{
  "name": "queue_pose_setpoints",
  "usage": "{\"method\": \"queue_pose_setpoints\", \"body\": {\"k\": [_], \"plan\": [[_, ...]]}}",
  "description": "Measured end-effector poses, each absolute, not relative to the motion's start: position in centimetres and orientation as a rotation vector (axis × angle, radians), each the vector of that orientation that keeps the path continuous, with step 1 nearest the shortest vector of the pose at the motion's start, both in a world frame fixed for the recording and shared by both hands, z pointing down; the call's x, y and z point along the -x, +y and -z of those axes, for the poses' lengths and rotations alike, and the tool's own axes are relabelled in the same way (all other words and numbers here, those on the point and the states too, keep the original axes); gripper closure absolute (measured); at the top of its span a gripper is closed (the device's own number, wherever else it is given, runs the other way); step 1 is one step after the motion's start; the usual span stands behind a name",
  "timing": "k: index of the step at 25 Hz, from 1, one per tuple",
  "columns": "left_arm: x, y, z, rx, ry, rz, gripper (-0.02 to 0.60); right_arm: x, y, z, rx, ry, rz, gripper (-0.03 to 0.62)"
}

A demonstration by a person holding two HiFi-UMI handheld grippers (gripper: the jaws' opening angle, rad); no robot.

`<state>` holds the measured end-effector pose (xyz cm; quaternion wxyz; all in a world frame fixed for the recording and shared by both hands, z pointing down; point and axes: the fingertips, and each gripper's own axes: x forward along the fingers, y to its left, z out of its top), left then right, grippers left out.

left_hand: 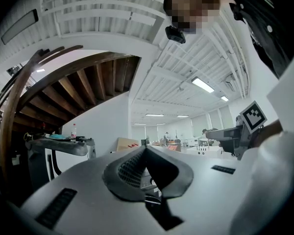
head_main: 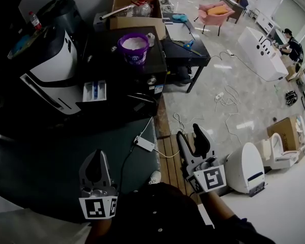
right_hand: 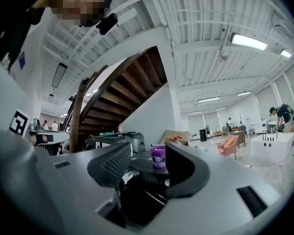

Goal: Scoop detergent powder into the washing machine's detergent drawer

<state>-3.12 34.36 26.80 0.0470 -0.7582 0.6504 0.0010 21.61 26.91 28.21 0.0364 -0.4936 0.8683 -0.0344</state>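
A purple tub of white detergent powder (head_main: 133, 49) stands on a black top beside the washing machine (head_main: 61, 65). The machine's white detergent drawer (head_main: 94, 91) is pulled out, with blue parts inside. Both grippers hang low in the head view, well short of the tub and drawer. My left gripper (head_main: 95, 155) (left_hand: 146, 151) is shut, its pads meeting at the tips with nothing between them. My right gripper (head_main: 188, 131) (right_hand: 148, 155) is open and holds nothing. In the right gripper view the purple tub (right_hand: 158, 156) shows far off through the gap between its jaws.
A cardboard box (head_main: 137, 4) sits behind the tub, a black table (head_main: 193, 52) to its right. A white power strip (head_main: 145, 144) with cables lies on the floor ahead. White toilets (head_main: 246, 169) stand at the right, a bathtub (head_main: 264, 52) and a person (head_main: 292, 39) farther off.
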Motion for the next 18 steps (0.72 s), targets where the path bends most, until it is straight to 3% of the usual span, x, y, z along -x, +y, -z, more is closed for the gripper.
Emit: {"method": "queue_pose_setpoints", "body": {"k": [18], "plan": [[2.1,28.9,-27.7,2.284,2.056,0.033,0.566,-23.1,21.8,-30.3,1.481,2.717,0.113,0.382]]}}
